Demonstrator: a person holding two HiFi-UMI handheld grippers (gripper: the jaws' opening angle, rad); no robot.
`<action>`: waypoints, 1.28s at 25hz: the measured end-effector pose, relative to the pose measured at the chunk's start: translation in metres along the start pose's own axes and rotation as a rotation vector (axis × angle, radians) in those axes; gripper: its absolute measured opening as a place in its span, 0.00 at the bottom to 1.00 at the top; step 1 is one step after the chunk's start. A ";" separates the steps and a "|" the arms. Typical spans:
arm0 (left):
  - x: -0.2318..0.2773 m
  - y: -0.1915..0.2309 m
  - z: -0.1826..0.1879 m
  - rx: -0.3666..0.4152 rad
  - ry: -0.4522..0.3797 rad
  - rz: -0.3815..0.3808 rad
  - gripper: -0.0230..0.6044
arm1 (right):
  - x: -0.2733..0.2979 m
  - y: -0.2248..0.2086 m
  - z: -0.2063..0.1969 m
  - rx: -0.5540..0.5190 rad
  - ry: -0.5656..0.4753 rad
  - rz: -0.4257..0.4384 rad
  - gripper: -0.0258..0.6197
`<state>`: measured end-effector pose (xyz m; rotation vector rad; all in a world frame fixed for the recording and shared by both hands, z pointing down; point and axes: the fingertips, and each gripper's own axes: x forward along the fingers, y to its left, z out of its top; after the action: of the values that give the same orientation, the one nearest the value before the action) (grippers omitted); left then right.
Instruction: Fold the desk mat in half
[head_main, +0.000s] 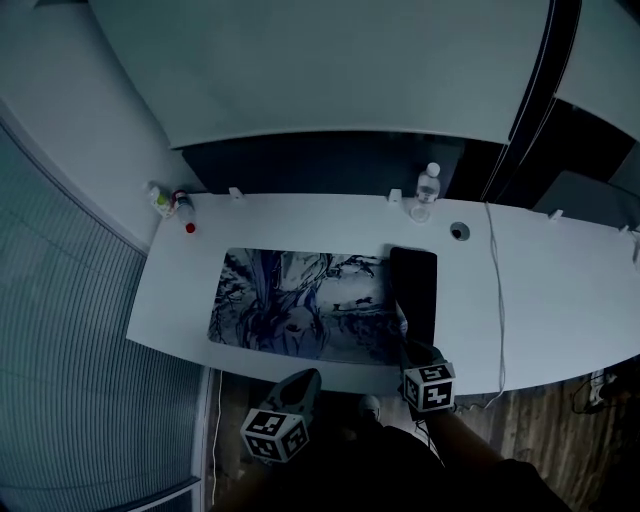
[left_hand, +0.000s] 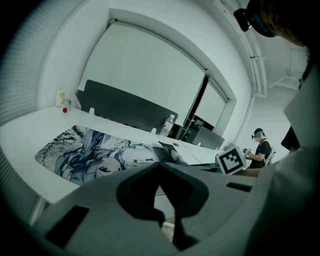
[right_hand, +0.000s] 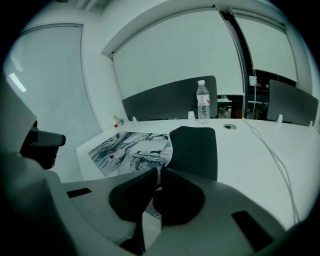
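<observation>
**One-corner pinch is risking a crooked fold**

The right tool (right_hand: 159, 171) is pinching the near right corner of the desk mat (head_main: 290, 300), its jaws nearly together on the thin edge. The left tool (left_hand: 160, 166) is hanging off the near edge of the bench (head_main: 560, 300), jaws closed on nothing. The mat is lying flat on the bench, with its right end lying turned over and showing the black underside (head_main: 413, 290). With only one corner being carried, the far corner may be trailing and skewing the fold. The slim grip could be slipping, or the whole mat could be sliding across the smooth bench
</observation>
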<state>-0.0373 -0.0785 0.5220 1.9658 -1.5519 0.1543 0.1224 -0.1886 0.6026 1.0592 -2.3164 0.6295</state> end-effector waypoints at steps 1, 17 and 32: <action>-0.003 0.003 0.000 -0.004 -0.005 0.010 0.05 | 0.003 0.005 0.000 -0.006 0.006 0.011 0.10; -0.032 0.025 0.002 -0.072 -0.077 0.181 0.05 | 0.037 0.061 0.007 -0.111 0.065 0.213 0.10; -0.020 0.043 0.003 -0.096 -0.049 0.197 0.05 | 0.056 0.084 0.016 -0.115 0.066 0.272 0.10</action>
<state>-0.0837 -0.0688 0.5276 1.7533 -1.7515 0.1110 0.0211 -0.1796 0.6082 0.6672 -2.4263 0.6141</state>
